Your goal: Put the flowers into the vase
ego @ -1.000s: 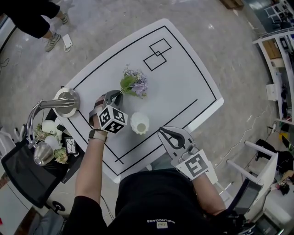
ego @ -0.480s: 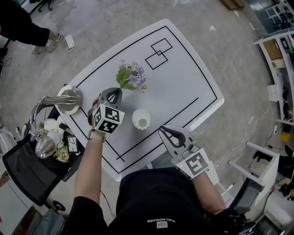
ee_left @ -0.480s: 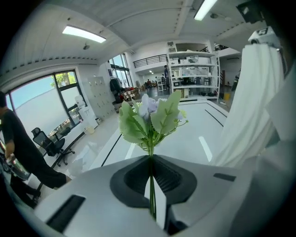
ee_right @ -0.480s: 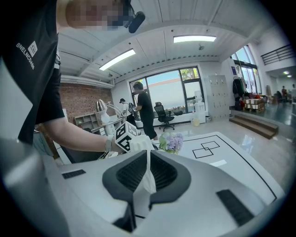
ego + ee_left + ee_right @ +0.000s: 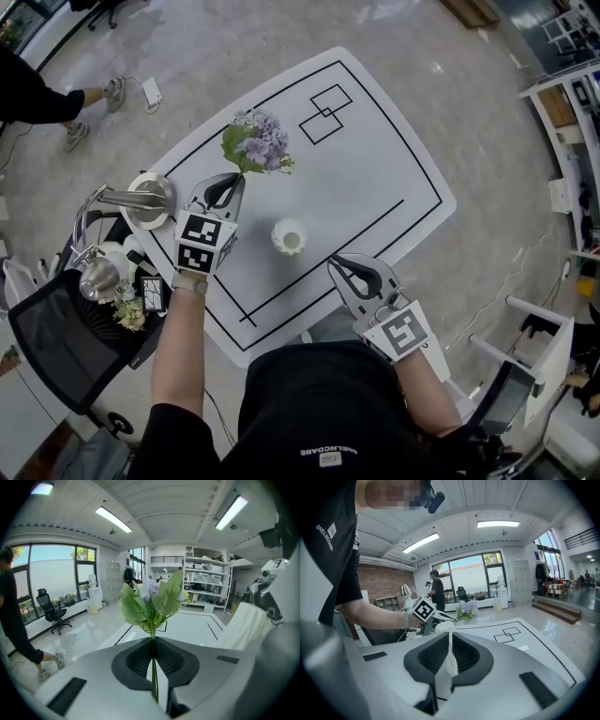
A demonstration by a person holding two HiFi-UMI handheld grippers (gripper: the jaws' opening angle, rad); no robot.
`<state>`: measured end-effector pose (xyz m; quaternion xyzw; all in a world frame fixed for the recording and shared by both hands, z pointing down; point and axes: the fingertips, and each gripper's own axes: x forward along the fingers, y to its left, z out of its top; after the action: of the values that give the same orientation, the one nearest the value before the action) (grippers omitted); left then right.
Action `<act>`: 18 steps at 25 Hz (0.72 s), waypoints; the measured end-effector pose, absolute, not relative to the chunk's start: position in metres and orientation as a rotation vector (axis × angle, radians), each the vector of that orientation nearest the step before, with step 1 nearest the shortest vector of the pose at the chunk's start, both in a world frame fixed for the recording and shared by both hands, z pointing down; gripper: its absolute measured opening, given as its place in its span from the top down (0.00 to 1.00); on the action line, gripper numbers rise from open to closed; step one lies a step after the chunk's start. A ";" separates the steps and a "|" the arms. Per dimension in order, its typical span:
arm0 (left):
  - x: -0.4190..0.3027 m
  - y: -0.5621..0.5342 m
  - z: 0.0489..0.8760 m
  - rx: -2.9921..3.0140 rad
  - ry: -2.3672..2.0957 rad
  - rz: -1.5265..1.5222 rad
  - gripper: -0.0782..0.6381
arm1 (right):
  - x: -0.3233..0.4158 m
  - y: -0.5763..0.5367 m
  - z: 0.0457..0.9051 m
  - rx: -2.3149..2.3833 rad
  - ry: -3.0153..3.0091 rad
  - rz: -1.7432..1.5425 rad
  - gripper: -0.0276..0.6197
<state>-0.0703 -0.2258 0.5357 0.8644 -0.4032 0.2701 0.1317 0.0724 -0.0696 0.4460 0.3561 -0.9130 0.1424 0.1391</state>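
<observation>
A bunch of lilac flowers with green leaves hangs above the white table. My left gripper is shut on its thin green stem, having closed tighter on it in the last moment. In the left gripper view the stem runs between the pads and the leaves stand up ahead of my left gripper. The small white vase stands upright on the table, to the right of that gripper. My right gripper hovers shut and holding nothing at the table's near edge, pointing at the vase.
A silver dish and a metal lamp sit at the table's left corner, beside a cart with white flowers. A black chair stands lower left. A person's feet are at the upper left. Two overlapping squares are drawn on the table's far end.
My left gripper has risen with the flower bunch, lifting it off the table, and has rolled at the wrist. The right gripper and the vase have stayed put.
</observation>
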 end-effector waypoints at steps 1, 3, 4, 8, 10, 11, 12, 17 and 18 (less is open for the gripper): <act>-0.072 -0.226 0.530 2.505 -1.177 0.744 0.87 | 0.073 -0.069 0.444 1.030 -2.645 0.402 0.94; -0.074 -0.225 0.516 2.498 -1.188 0.659 0.87 | 0.071 -0.066 0.438 1.029 -2.660 0.403 0.94; -0.076 -0.225 0.509 2.496 -1.194 0.613 0.87 | 0.070 -0.065 0.436 1.026 -2.670 0.403 0.94; -0.081 -0.220 0.480 2.494 -1.223 0.459 0.87 | 0.074 -0.055 0.439 0.997 -2.626 0.374 0.94; -0.083 -0.215 0.468 2.504 -1.238 0.421 0.87 | 0.069 -0.054 0.430 1.003 -2.677 0.353 0.94; -0.084 -0.211 0.463 2.510 -1.245 0.411 0.87 | 0.067 -0.053 0.428 1.002 -2.688 0.342 0.94; -0.085 -0.207 0.458 2.513 -1.253 0.405 0.87 | 0.066 -0.052 0.426 1.001 -2.689 0.334 0.94; -0.094 -0.184 0.443 2.488 -1.286 0.382 0.87 | 0.059 -0.042 0.421 0.977 -2.713 0.307 0.94; -0.096 -0.179 0.440 2.479 -1.294 0.370 0.87 | 0.056 -0.041 0.419 0.978 -2.714 0.309 0.94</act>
<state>-0.0962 -0.1788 0.4396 0.8676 -0.4527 0.1294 0.1597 0.0562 -0.0408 0.4192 0.3347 -0.9287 0.1057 0.1199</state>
